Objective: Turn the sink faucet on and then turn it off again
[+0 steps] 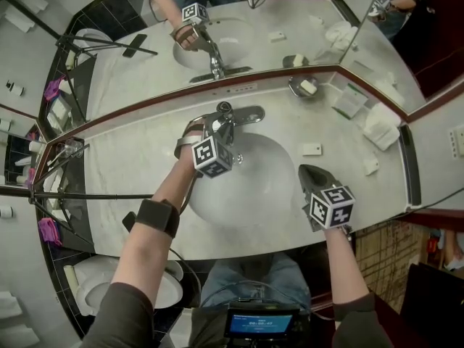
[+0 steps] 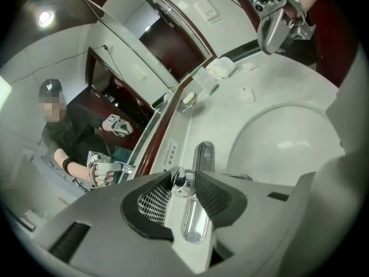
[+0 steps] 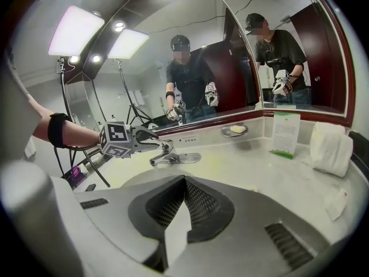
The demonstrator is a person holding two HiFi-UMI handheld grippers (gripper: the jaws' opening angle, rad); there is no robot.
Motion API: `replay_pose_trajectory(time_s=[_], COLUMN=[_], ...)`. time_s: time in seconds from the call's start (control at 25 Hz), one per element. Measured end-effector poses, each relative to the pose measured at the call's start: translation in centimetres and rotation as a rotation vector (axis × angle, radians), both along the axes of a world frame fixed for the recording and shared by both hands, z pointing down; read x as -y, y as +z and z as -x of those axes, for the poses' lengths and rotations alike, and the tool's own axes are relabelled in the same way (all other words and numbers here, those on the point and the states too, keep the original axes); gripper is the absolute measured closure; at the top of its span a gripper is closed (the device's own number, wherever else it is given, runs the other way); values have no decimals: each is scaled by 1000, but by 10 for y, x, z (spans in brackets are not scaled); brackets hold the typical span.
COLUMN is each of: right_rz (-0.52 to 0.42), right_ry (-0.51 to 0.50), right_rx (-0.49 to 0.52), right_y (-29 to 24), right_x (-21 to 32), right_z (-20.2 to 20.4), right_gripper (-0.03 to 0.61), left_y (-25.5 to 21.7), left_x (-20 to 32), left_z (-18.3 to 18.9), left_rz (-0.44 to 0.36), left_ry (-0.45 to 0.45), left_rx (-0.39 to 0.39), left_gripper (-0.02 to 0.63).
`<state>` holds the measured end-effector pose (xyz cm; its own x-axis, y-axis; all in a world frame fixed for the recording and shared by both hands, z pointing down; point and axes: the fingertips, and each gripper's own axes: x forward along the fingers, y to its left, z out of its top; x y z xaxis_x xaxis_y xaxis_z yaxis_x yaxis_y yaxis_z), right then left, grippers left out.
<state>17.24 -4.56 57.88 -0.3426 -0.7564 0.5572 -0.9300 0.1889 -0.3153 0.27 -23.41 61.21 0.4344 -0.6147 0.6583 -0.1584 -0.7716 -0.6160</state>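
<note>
Behind the basin (image 1: pixel 250 198), the faucet spout (image 3: pixel 160 157) points out over it; left gripper (image 2: pixel 183 181) pinches its lever (image 2: pixel 185 183), right gripper (image 3: pixel 183 190) closed empty.

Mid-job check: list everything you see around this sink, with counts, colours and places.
counter: one, pale marble, under everything
sink basin: one, white, centre of counter
faucet: one, chrome, behind basin
faucet handle: one, chrome knob, on top of faucet
soap dish: one, metal with pale soap, by mirror, right of faucet
card: one, white and green, near mirror corner
towels: one folded stack, white, right end of counter
packets: two, white, right of basin
mirror: at least two panels, along counter's back
toilet: one, white, lower left
left tongs: one, grey, closed on faucet handle
right tongs: one, grey, shut and empty, over counter right of basin
</note>
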Motion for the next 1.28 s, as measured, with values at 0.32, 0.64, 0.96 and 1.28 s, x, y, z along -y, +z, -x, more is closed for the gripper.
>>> replay_pose_trajectory(time_s=[0.32, 0.64, 0.96, 1.28], right_rz=[7, 13, 13, 17], right_ry=[-6, -11, -19, -24], right_rx=[6, 13, 15, 14], right_y=[4, 7, 9, 10], right_x=[2, 6, 14, 18], right_z=[2, 8, 10, 13], right_gripper=[560, 560, 560, 560], left_y=[-4, -5, -4, 1], left_x=[1, -5, -10, -16], left_z=[-1, -2, -3, 0], left_rz=[-56, -68, -96, -118], left_ry=[-24, -21, -4, 1], left_rx=[-20, -24, -24, -27], left_gripper=[494, 495, 497, 504])
